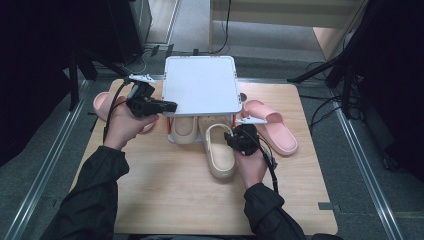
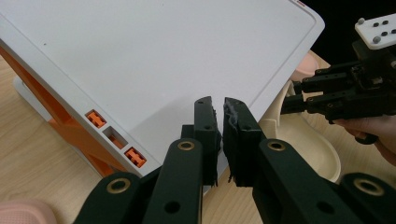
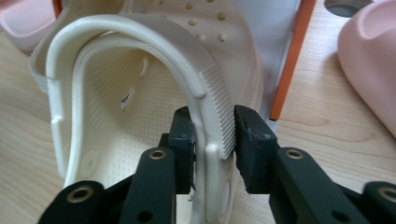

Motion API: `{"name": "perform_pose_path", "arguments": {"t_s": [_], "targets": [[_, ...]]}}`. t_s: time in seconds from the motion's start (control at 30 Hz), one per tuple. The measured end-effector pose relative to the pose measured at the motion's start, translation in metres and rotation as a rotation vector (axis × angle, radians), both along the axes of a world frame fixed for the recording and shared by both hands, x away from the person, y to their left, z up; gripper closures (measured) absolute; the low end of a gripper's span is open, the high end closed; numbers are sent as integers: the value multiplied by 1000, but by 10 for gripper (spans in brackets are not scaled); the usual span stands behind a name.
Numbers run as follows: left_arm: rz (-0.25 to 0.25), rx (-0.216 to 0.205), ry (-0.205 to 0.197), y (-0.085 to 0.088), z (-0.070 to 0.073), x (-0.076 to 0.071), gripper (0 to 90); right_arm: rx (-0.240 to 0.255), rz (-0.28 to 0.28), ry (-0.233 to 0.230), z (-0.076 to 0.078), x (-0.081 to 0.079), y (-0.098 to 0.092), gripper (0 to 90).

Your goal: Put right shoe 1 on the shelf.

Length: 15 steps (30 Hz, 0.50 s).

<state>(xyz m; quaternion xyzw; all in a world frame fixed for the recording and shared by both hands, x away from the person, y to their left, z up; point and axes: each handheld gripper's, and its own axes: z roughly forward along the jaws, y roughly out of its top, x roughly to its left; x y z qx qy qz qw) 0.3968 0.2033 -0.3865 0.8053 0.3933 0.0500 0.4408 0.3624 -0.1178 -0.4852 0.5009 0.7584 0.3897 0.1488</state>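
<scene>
The right tool [image 3: 212, 135] straddles the side wall and heel strap of the cream perforated rubber clog [image 1: 220, 150], its pads slack around the rim rather than pinching. The clog lies on the wooden counter [image 1: 165, 190], toe tucked under the white plastic two-tier shoe rack [image 1: 200, 85] at twelve o'clock, apparently placed for shelving. At nine o'clock the left tool [image 2: 219, 135], pressed together, steadies the rack's top edge against sliding.
</scene>
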Motion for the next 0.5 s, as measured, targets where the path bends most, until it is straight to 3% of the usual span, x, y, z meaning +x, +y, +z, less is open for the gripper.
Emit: {"name": "perform_pose_path", "arguments": {"t_s": [0.2, 0.3, 0.5], "targets": [[-1, -8, 5, 0, 0, 0, 824, 22, 31, 4, 4, -2, -4, 562], [1, -7, 6, 0, 0, 0, 824, 40, 55, 2, 8, -6, -5, 542], [2, -6, 5, 0, 0, 0, 822, 28, 89, -15, 19, -17, -10, 492]]}}
